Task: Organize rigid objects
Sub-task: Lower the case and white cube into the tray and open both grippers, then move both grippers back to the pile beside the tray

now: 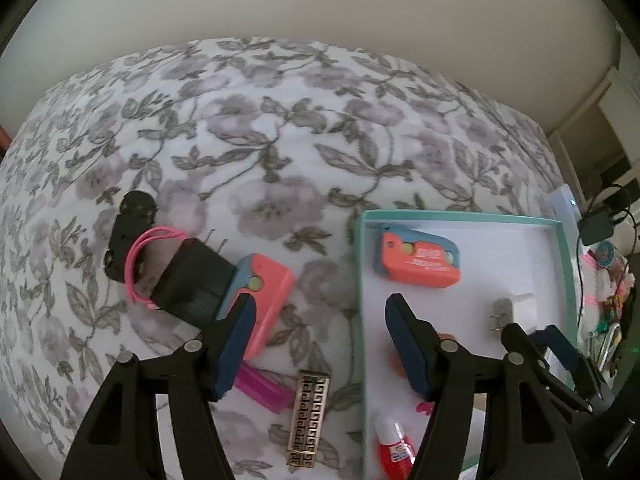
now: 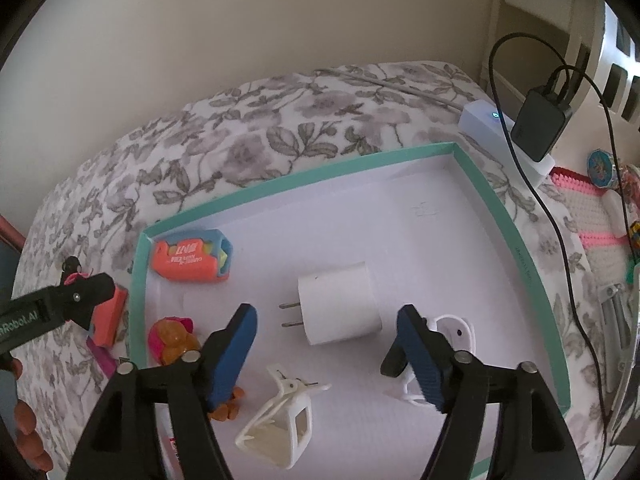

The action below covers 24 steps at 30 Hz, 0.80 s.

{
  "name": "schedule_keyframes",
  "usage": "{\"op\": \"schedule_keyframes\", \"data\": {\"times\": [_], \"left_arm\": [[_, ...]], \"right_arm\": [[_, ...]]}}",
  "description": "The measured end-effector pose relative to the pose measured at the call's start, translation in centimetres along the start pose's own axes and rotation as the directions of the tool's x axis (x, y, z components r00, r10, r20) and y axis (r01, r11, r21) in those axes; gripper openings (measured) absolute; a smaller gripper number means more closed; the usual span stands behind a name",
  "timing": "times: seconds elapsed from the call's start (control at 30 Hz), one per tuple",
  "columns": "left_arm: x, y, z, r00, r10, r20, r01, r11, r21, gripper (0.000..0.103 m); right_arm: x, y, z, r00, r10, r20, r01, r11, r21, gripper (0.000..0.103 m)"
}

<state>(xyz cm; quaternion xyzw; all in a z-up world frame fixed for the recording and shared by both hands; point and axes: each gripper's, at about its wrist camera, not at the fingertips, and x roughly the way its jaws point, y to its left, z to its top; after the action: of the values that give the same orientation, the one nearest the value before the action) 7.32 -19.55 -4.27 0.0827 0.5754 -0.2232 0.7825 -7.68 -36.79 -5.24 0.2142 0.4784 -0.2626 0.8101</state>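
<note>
White charger [image 2: 339,307] lies in the teal tray [image 2: 498,208], freed between the released right tongs [image 2: 326,322]; lift clear without nudging it, while the left tongs [image 1: 320,320] hang empty and spread over the bed

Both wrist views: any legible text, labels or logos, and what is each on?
"nRobot.AI" (start cut off): side of the left hand-held gripper, seen in the right wrist view.
White print on the coral box cutter in the tray: upside down, blurred, unreadable.
Label on the red-and-white bottle: too blurred.
Faint print on the teal tray wall: too small.
Gold plate: a key pattern, no letters.
</note>
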Motion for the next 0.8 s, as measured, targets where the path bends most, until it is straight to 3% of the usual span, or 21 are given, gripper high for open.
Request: {"op": "schedule_keyframes", "data": {"times": [0.07,0.2,0.33,0.43,0.53,0.8], "left_arm": [[-0.1,0.1,-0.1,1.000,0.015,0.010,-0.015,1.000,-0.002,0.080],[0.2,0.2,-0.3,0.999,0.050,0.015,-0.050,0.999,0.010,0.082],[0.5,0.4,-0.3,0.997,0.081,0.017,-0.082,0.997,0.015,0.087],[0.4,0.5,-0.3,0.995,0.099,0.033,-0.099,0.995,0.015,0.088],[0.4,0.8,-0.3,0.992,0.114,0.046,-0.114,0.993,0.003,0.098],[-0.7,1.6,-0.2,0.988,0.120,0.098,-0.119,0.993,-0.017,0.099]], "right_arm": [[-0.1,0.2,-0.1,1.000,0.003,0.005,-0.003,1.000,-0.006,0.086],[-0.1,0.6,-0.2,1.000,-0.015,0.011,0.015,1.000,-0.027,0.087],[-0.1,1.0,-0.3,1.000,-0.010,0.013,0.011,0.999,-0.044,0.103],[-0.2,1.1,-0.3,0.999,-0.028,0.022,0.029,0.998,-0.053,0.103],[-0.2,0.9,-0.2,1.000,-0.023,0.020,0.024,0.999,-0.039,0.103],[-0.2,0.6,-0.3,1.000,-0.021,0.016,0.021,1.000,-0.017,0.103]]}}
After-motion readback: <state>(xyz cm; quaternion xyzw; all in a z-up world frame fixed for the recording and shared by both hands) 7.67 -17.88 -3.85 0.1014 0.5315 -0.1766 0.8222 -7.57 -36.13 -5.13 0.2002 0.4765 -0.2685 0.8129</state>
